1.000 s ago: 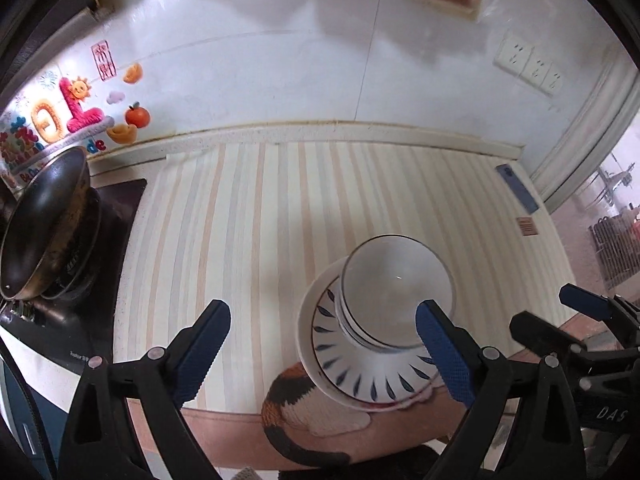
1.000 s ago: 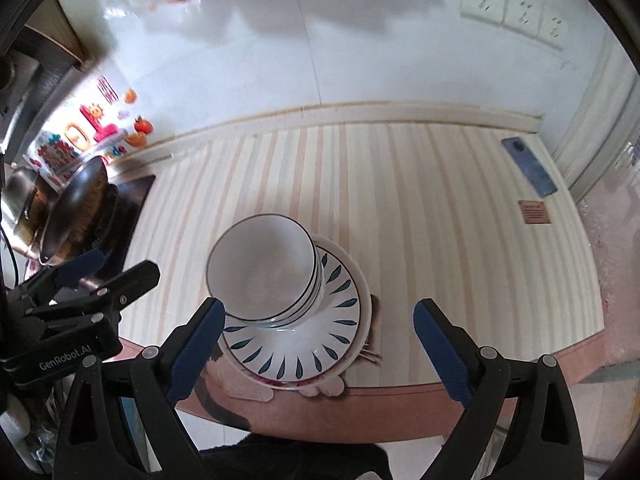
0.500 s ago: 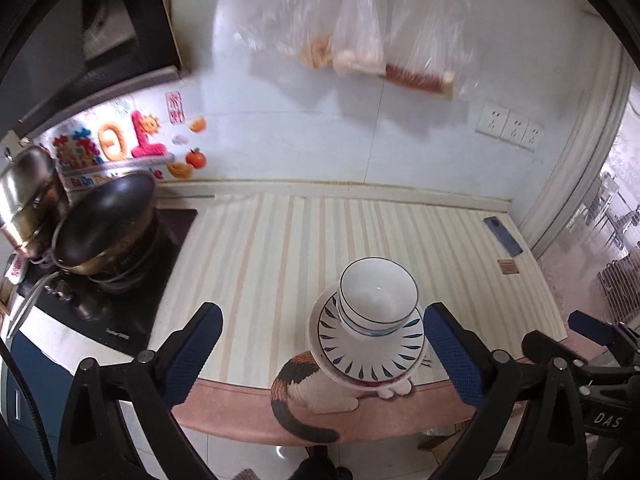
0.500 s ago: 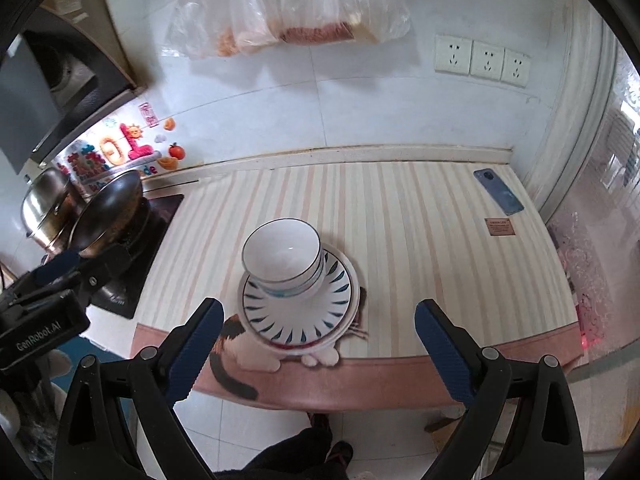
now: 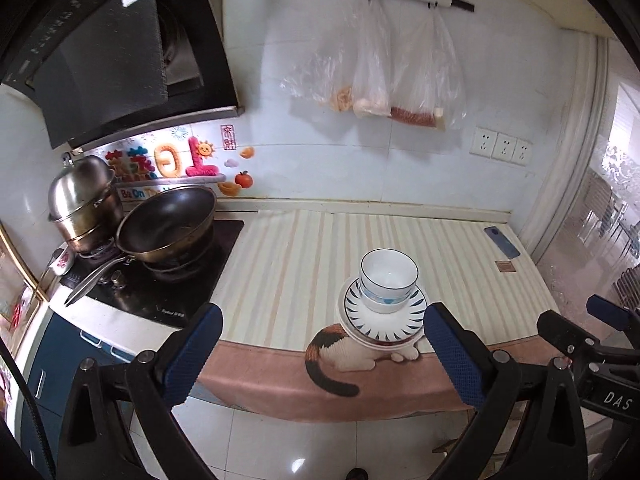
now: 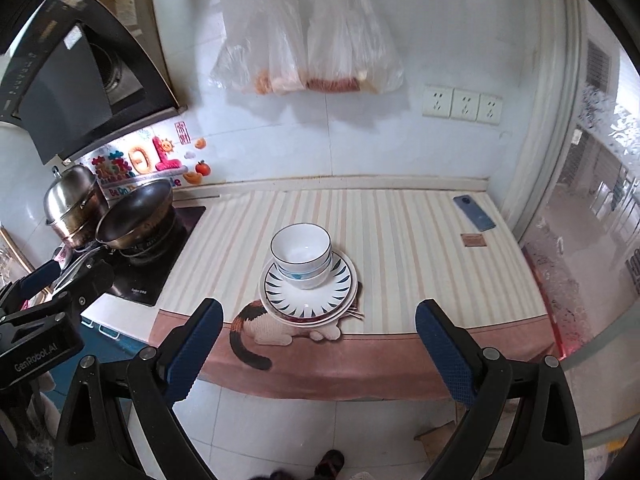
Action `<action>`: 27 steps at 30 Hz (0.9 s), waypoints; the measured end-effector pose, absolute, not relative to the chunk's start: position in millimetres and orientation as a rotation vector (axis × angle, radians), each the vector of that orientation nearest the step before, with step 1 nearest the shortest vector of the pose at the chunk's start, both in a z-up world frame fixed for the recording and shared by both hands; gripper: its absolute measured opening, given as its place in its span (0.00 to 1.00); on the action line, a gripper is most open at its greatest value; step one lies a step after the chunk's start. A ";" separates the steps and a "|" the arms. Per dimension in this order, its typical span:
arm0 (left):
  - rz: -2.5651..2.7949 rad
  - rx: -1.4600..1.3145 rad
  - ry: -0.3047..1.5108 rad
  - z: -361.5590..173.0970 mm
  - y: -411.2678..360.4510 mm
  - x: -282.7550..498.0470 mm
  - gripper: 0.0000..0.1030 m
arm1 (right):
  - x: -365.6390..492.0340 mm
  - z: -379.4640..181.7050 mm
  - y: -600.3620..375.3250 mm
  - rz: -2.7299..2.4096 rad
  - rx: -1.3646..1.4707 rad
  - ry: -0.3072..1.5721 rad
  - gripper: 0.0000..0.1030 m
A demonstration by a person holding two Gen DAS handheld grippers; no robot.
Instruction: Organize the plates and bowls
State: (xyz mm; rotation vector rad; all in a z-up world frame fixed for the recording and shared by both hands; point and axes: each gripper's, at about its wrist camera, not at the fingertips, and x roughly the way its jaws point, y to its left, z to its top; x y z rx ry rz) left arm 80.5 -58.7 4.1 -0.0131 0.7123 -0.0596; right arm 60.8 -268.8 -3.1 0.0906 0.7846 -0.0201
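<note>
My left claw (image 5: 320, 354) spread wide, empty, hanging off counter's front edge. My right claw (image 6: 318, 350) same, released, nothing between pads. Beyond: stacked bowls (image 6: 301, 254) sit on stacked plates (image 6: 308, 292) at front edge of striped counter (image 6: 400, 248), over cat print. Wok (image 5: 166, 226) and steel pot (image 5: 82, 200) far left. Phone (image 6: 474, 212) at back right corner.
</note>
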 end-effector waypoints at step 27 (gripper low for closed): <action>-0.072 0.001 0.642 24.9 -11.8 -53.7 1.00 | -105.9 30.0 -222.5 -0.063 0.095 0.701 0.97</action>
